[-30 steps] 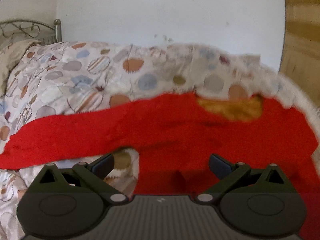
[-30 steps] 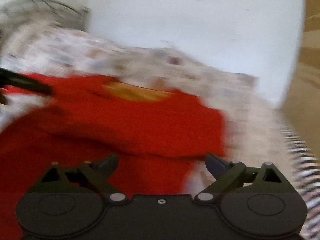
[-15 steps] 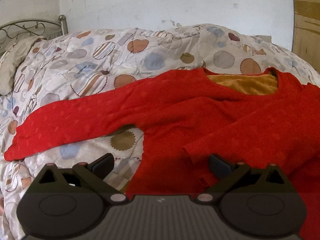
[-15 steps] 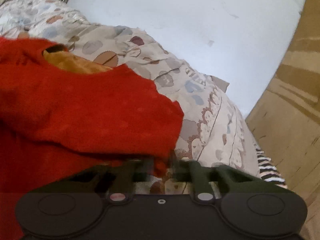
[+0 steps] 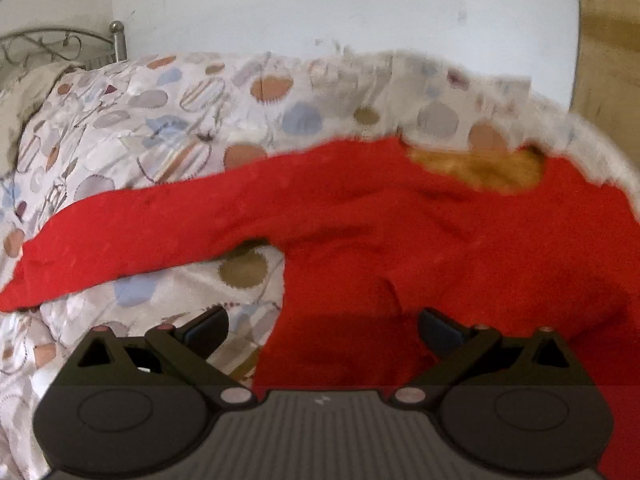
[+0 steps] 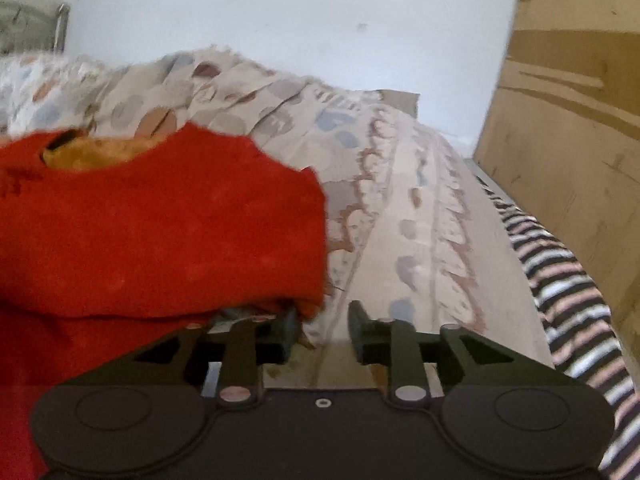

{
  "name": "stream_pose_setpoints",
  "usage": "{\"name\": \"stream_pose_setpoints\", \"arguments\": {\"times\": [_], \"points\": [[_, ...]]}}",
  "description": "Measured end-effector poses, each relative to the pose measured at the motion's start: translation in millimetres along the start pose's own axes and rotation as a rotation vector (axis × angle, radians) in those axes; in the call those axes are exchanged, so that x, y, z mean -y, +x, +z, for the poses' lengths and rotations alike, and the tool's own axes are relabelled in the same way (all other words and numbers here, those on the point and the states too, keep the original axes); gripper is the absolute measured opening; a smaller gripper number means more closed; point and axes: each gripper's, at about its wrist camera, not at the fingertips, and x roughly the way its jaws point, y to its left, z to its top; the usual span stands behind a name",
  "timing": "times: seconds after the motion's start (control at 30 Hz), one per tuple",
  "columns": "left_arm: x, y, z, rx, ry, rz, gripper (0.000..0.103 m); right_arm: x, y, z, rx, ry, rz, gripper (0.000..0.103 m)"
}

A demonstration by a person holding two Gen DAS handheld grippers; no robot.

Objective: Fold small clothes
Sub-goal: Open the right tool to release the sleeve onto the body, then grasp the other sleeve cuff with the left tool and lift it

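Folding is partly done: red top [image 5: 400, 240] lies on the bed [image 6: 400, 200], right side doubled inward, left sleeve [image 5: 132, 236] outstretched and unfolded. Left tool [image 5: 323, 326] hovers spread, empty; right tool [image 6: 322, 332] sits parted, gripping nothing, at the folded edge.

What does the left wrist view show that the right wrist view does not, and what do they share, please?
Only the left wrist view shows the red top's long sleeve stretched out leftward across the quilt, and the left gripper with its jaws wide apart above the body of the garment. Only the right wrist view shows a striped cloth along the bed's edge, a wooden panel, and the right gripper, partly open. Both show the red top, its orange lining, the patterned quilt and the metal headboard.
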Motion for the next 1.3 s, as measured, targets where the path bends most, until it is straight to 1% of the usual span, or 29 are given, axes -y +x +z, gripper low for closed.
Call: {"name": "stream_pose_setpoints", "arguments": {"times": [0.03, 0.07, 0.1, 0.13, 0.17, 0.23, 0.3, 0.4, 0.43, 0.53, 0.6, 0.63, 0.7, 0.73, 0.77, 0.83, 0.9, 0.93, 1.0, 1.07, 1.1, 1.13, 1.17, 1.2, 1.23, 1.27, 1.3], "points": [[-7, -9, 0, 0.027, -0.018, -0.023, 0.103, 3, -10, -1, 0.017, 0.014, -0.002, 0.035], [-15, -17, 1, 0.045, -0.033, -0.029, 0.103, 6, -19, -2, 0.042, 0.024, -0.008, 0.045], [-21, -23, 3, 0.050, -0.042, -0.023, 0.103, 8, -25, -2, 0.064, 0.035, -0.011, 0.058], [-28, -29, 5, 0.048, -0.049, -0.006, 0.103, 9, -29, -1, 0.086, 0.053, -0.011, 0.064], [-37, -34, 8, 0.040, -0.054, 0.025, 0.103, 10, -30, 3, 0.108, 0.068, -0.004, 0.067], [-58, -43, 12, 0.028, -0.064, 0.093, 0.103, 8, -24, 13, 0.124, 0.073, 0.004, 0.069], [-83, -50, 13, 0.035, -0.087, 0.120, 0.103, 2, -10, 23, 0.133, 0.081, -0.003, 0.069], [-129, -53, 10, 0.031, -0.142, 0.167, 0.103, -4, 18, 34, 0.111, 0.134, 0.006, 0.069], [-148, -52, 7, 0.029, -0.168, 0.183, 0.103, -7, 28, 38, 0.104, 0.141, -0.001, 0.069], [-191, -46, -2, 0.044, -0.224, 0.234, 0.103, -12, 59, 43, 0.081, 0.128, -0.081, 0.071], [-218, -39, -9, 0.063, -0.261, 0.272, 0.103, -11, 76, 43, 0.040, 0.142, -0.091, 0.072], [-230, -36, -11, 0.070, -0.292, 0.288, 0.103, -11, 78, 43, 0.037, 0.153, -0.083, 0.072], [-253, -30, -17, 0.088, -0.371, 0.306, 0.103, -11, 72, 43, 0.053, 0.142, -0.086, 0.075], [-268, -27, -20, 0.096, -0.426, 0.305, 0.103, -10, 66, 42, 0.064, 0.142, -0.094, 0.076], [-279, -25, -21, 0.098, -0.478, 0.295, 0.103, -9, 56, 41, 0.073, 0.154, -0.098, 0.079], [-301, -19, -25, 0.105, -0.577, 0.263, 0.103, -7, 35, 37, 0.090, 0.173, -0.065, 0.087], [-320, -13, -31, 0.122, -0.685, 0.230, 0.103, -8, 6, 29, 0.117, 0.191, -0.014, 0.099], [-330, -9, -34, 0.129, -0.746, 0.220, 0.102, -9, -11, 24, 0.134, 0.197, 0.012, 0.100], [-345, 0, -40, 0.130, -0.834, 0.215, 0.101, -10, -36, 16, 0.144, 0.200, 0.035, 0.101], [-357, 7, -48, 0.138, -0.935, 0.213, 0.091, -15, -63, 5, 0.154, 0.192, 0.049, 0.101], [-362, 11, -51, 0.140, -0.980, 0.212, 0.088, -17, -74, 1, 0.159, 0.187, 0.051, 0.102], [-368, 14, -55, 0.150, -1.022, 0.211, 0.078, -20, -84, -5, 0.158, 0.185, 0.052, 0.102], [-372, 17, -59, 0.157, -1.060, 0.232, 0.065, -24, -95, -11, 0.153, 0.182, 0.054, 0.102], [-375, 20, -61, 0.155, -1.087, 0.253, 0.060, -26, -104, -17, 0.154, 0.178, 0.055, 0.102], [-380, 23, -63, 0.161, -1.107, 0.260, 0.047, -28, -110, -22, 0.157, 0.176, 0.056, 0.102], [-383, 24, -65, 0.172, -1.120, 0.267, 0.031, -31, -117, -27, 0.156, 0.171, 0.062, 0.102], [-385, 25, -65, 0.172, -1.127, 0.277, 0.027, -34, -122, -31, 0.155, 0.160, 0.067, 0.102]]}}
